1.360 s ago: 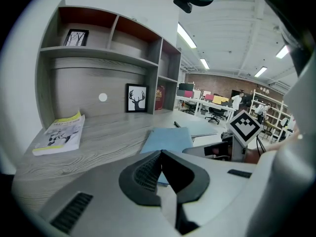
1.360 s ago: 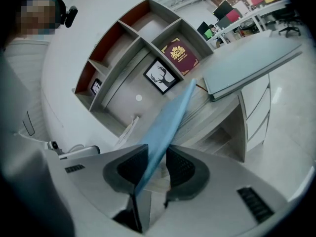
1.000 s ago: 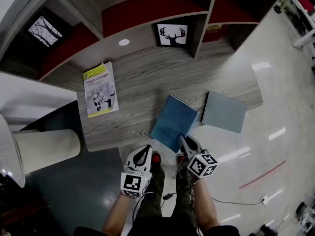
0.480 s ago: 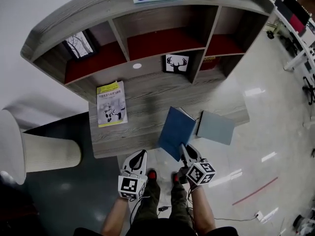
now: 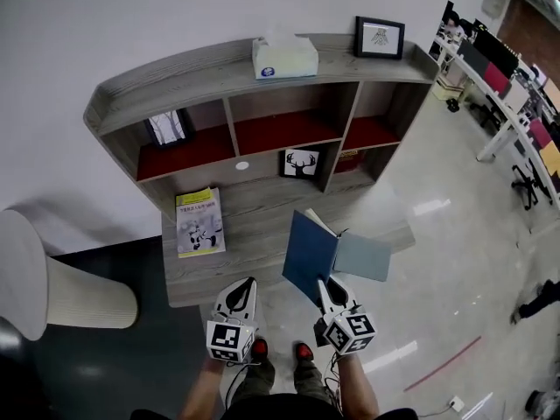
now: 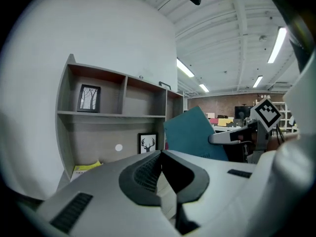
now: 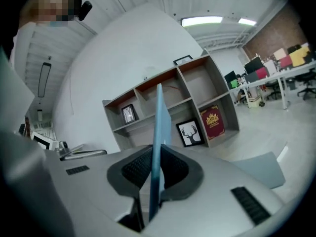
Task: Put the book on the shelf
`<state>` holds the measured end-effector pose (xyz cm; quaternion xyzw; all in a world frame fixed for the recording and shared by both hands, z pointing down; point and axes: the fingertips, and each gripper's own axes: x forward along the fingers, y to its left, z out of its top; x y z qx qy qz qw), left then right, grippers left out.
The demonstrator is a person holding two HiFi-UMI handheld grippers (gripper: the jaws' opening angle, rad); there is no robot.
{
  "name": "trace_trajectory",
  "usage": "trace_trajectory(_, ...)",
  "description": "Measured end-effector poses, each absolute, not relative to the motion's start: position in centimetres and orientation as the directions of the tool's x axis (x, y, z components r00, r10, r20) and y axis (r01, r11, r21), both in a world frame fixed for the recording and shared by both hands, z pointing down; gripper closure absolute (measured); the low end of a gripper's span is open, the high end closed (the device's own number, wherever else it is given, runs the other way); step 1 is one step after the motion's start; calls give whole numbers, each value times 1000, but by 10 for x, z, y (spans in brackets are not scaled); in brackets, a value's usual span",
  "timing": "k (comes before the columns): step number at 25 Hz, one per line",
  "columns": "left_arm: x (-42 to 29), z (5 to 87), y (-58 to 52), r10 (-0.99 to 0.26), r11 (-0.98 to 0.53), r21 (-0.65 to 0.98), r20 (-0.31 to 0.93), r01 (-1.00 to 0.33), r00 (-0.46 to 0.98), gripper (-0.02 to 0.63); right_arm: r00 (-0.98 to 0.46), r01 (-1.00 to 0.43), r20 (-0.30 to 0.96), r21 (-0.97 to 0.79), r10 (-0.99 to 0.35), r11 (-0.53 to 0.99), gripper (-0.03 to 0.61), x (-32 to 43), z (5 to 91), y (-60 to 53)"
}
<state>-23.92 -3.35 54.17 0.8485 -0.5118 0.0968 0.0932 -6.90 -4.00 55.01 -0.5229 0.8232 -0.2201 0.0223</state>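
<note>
Head view first: the right tongs (image 5: 325, 287) are clamped on the near bottom corner of the blue book (image 5: 308, 254). The book's up in the air, tilted on edge, over the near side of the counter (image 5: 262, 226) in front of the shelf (image 5: 175, 90). The left tongs (image 5: 243, 290) hang just left of it, touching nothing. A yellow book (image 5: 199, 222) lies flat on the counter's left, and a grey book (image 5: 363, 257) lies at its right end.

Left gripper view: the pads are pressed together with nothing between them. The blue book shows off to the right, and a tree picture (image 6: 89, 98) sits in the shelf's upper left compartment.

Right gripper view: the blue book stands edge-on, pinched tight between the pads. Far ahead, a deer picture (image 7: 190, 132) and a red book (image 7: 213, 122) sit in the lower compartments.
</note>
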Motion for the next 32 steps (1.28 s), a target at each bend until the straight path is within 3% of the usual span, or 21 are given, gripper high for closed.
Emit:
trace_trajectory(10, -243, 485, -26, -839, -525, 24, 154, -851, 522, 607, -387, -914, 131, -182, -913, 362, 515, -83, 485, -12)
trace_trajectory(32, -283, 459, -32, -799, -599, -35, 95, -800, 594, 607, -300, -952, -3, -69, -954, 299, 517, -112, 425, -10)
